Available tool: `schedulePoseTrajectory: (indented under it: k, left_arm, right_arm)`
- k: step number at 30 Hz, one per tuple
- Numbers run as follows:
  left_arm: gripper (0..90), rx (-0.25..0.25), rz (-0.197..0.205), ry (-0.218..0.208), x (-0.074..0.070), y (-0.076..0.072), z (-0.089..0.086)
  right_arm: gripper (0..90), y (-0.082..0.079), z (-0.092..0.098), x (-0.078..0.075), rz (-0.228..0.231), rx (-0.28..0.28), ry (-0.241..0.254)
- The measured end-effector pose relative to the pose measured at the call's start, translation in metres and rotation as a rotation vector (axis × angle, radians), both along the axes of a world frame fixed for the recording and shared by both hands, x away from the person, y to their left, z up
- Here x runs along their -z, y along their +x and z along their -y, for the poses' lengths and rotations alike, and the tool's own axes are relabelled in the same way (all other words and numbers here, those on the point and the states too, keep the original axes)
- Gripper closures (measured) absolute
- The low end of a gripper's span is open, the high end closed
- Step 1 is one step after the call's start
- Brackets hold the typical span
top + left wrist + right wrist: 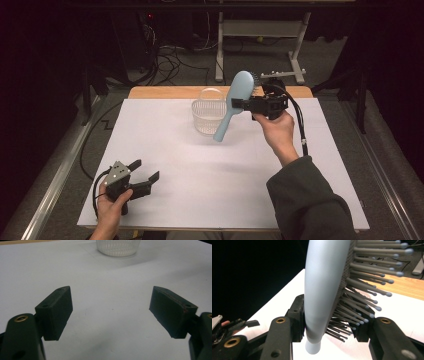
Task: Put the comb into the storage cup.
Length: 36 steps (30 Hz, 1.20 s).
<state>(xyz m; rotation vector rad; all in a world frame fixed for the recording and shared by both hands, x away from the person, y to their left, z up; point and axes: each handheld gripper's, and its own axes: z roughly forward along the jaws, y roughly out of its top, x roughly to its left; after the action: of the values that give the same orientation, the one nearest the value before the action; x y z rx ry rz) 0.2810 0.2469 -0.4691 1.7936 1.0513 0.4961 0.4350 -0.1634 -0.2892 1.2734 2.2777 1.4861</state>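
A light blue hairbrush [232, 102] hangs in the air over the back of the table, head up and handle slanting down, beside a clear plastic basket [208, 114]. My right gripper [243, 104] is shut on the hairbrush's head. In the right gripper view the hairbrush [324, 287] stands between the jaws, one pad on its smooth back, the other against the bristles [364, 290]. My left gripper [147, 170] rests near the table's front left corner, held in a hand. Its fingers [56, 312] stand wide apart over bare white tabletop. The basket [117, 247] shows far ahead of them.
The white table sheet [210, 185] covers a wooden top [165, 92] whose edge shows at the back. Behind the table are a desk frame [260, 35] and cables on the floor. A metal rail [55, 180] runs along the left side.
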Motion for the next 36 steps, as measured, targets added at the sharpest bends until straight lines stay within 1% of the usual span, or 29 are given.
schedulePoseTrajectory:
  k: [4, 8, 15, 26, 31, 36]
  left_arm:
    - [19.3, -0.001, 0.000, 0.000, 0.000, 0.000, 0.001]
    - [19.2, -0.003, 0.001, -0.001, 0.000, 0.000, 0.001]
    - [19.2, -0.009, -0.002, -0.004, 0.000, 0.001, -0.001]
    - [19.2, -0.003, -0.003, -0.002, 0.000, 0.001, 0.000]
    - [19.2, 0.000, -0.004, 0.001, 0.000, 0.001, 0.000]
    - [18.9, 0.001, -0.001, -0.003, 0.000, 0.001, 0.000]
  right_arm:
    - [54.2, 0.003, -0.001, -0.003, -0.001, 0.014, 0.002]
    - [54.2, 0.007, -0.003, -0.002, -0.002, 0.019, 0.002]
    - [54.2, 0.013, -0.008, -0.001, -0.006, 0.022, -0.008]
    - [54.1, 0.023, -0.016, -0.007, -0.001, 0.026, -0.011]
    - [54.1, 0.032, -0.022, -0.011, -0.003, 0.040, -0.005]
    - [54.1, 0.038, -0.030, -0.015, 0.001, 0.046, -0.016]
